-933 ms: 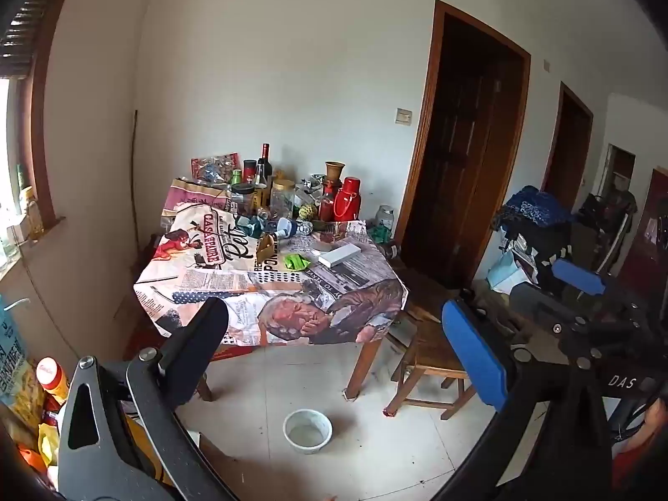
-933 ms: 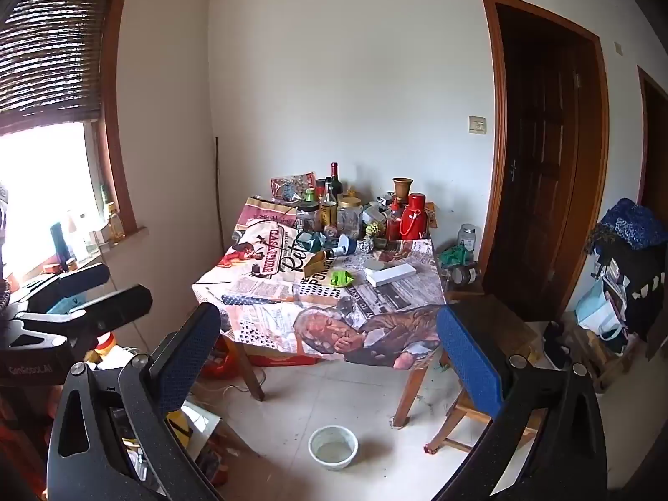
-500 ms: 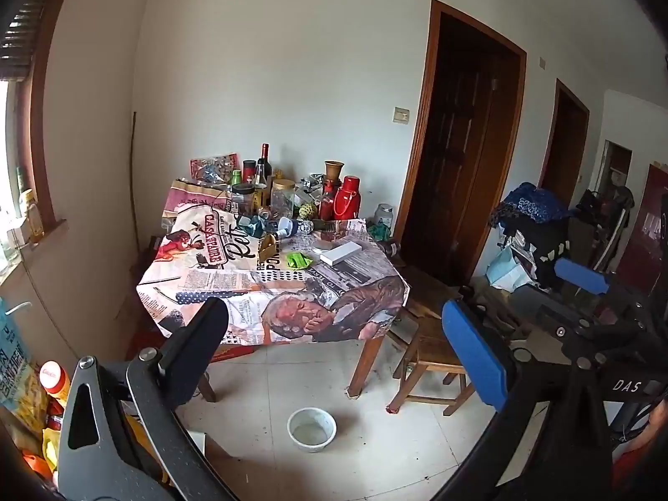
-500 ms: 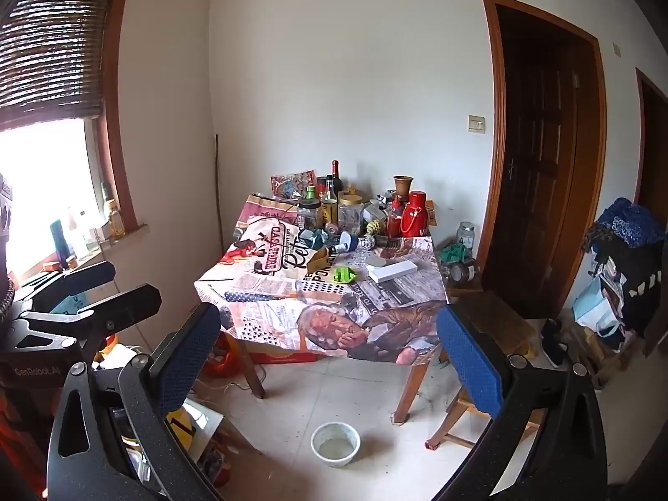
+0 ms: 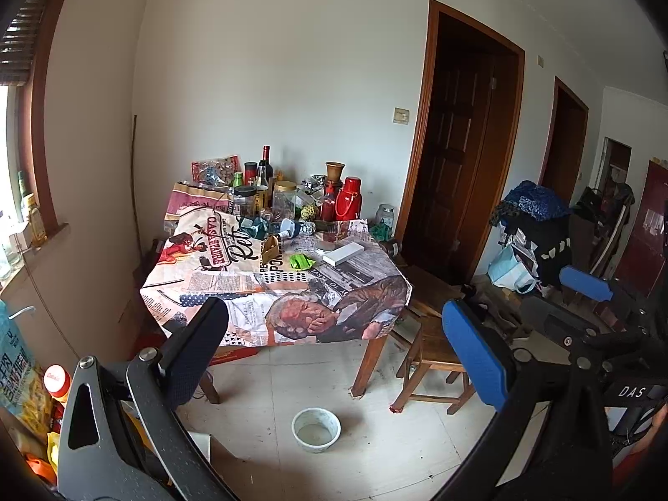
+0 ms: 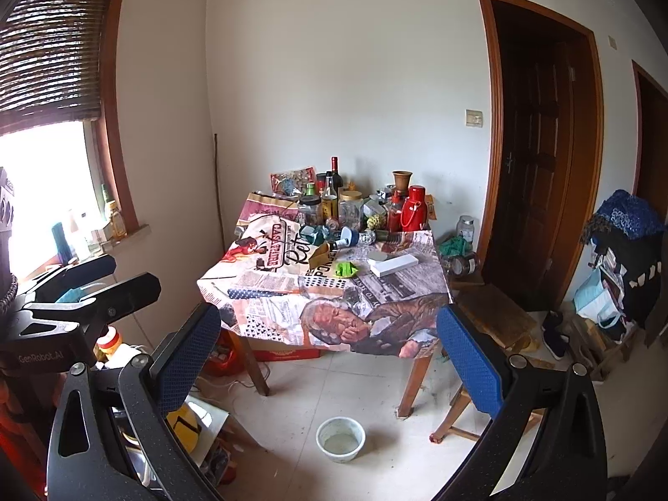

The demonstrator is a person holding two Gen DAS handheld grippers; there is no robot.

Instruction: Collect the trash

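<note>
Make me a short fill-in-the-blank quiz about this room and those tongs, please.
1. Both the left tongs and the right tongs are ____ and hold nothing.
2. The white bowl stands on the ____.
3. The crumpled green wrapper lies on the table beside a flat ____ box.
4. The thermos at the back of the table is ____.

Missing words: open; floor; white; red
</note>
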